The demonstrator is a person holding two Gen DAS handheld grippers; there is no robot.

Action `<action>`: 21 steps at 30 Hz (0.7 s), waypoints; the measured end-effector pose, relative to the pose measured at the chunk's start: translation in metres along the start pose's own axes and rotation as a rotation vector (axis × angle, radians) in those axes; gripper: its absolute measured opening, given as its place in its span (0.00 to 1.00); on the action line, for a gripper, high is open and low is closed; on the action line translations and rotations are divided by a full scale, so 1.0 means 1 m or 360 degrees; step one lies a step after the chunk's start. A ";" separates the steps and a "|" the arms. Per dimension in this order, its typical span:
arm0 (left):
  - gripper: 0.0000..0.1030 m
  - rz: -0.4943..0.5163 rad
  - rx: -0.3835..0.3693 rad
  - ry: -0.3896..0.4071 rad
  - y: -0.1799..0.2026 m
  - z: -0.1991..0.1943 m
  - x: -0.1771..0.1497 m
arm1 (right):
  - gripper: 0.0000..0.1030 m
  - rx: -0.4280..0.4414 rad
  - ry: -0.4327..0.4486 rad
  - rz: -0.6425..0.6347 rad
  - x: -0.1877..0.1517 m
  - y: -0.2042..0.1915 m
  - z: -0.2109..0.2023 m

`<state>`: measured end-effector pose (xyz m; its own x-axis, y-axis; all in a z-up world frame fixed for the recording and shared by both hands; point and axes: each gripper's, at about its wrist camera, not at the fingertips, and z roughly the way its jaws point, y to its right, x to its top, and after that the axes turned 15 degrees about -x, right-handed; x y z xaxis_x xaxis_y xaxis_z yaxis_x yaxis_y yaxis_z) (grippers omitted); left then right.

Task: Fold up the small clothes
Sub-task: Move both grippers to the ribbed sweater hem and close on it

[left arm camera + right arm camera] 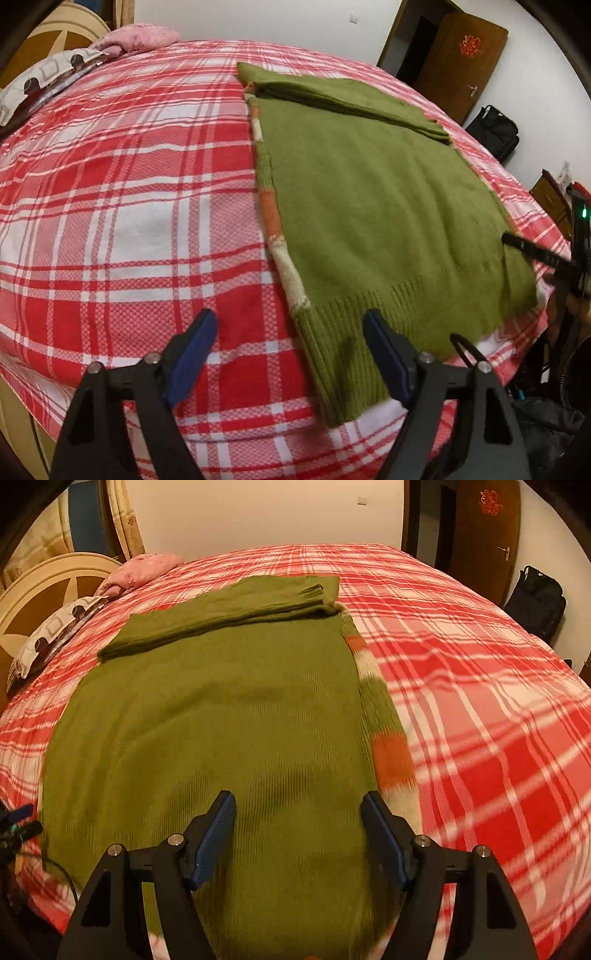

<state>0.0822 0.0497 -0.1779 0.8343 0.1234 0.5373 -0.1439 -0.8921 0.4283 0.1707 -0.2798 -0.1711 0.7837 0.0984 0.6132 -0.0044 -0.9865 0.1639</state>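
Note:
A green knit sweater (373, 206) lies flat on the red plaid bed (129, 206), both sleeves folded across its top. An orange-and-white striped layer (271, 214) peeks out along one side. My left gripper (290, 322) is open above the ribbed hem's corner, one finger over the bedsheet and one over the hem, pinching nothing. In the right wrist view the sweater (221, 709) fills the middle. My right gripper (298, 802) hovers open over its near end beside the striped edge (391, 760), holding nothing. The right gripper's fingers (517, 242) also show at the left wrist view's far right.
A patterned pillow (55, 635) and a pink pillow (144, 570) lie by the headboard (44, 587). A brown door (458, 62) and a black bag (495, 131) stand beyond the bed. The bed's near edge (258, 435) runs under my grippers.

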 end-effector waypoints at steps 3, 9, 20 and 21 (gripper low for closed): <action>0.68 -0.0004 -0.0036 -0.0014 0.005 0.000 -0.002 | 0.69 -0.0014 0.0014 -0.0025 -0.014 0.001 -0.010; 0.49 -0.0009 -0.0158 -0.0130 0.017 0.008 -0.011 | 0.69 -0.0032 0.0021 -0.0006 -0.033 0.011 -0.025; 0.40 -0.0045 -0.0216 -0.0227 0.016 0.016 -0.019 | 0.56 -0.0051 -0.0042 0.0081 -0.049 0.033 -0.030; 0.40 -0.0048 -0.0226 -0.0227 0.016 0.016 -0.019 | 0.53 -0.0048 -0.0046 0.0085 -0.050 0.034 -0.031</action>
<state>0.0728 0.0265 -0.1931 0.9049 0.0773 0.4185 -0.1828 -0.8174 0.5463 0.1121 -0.3147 -0.1725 0.7995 0.0413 0.5992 -0.0650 -0.9858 0.1548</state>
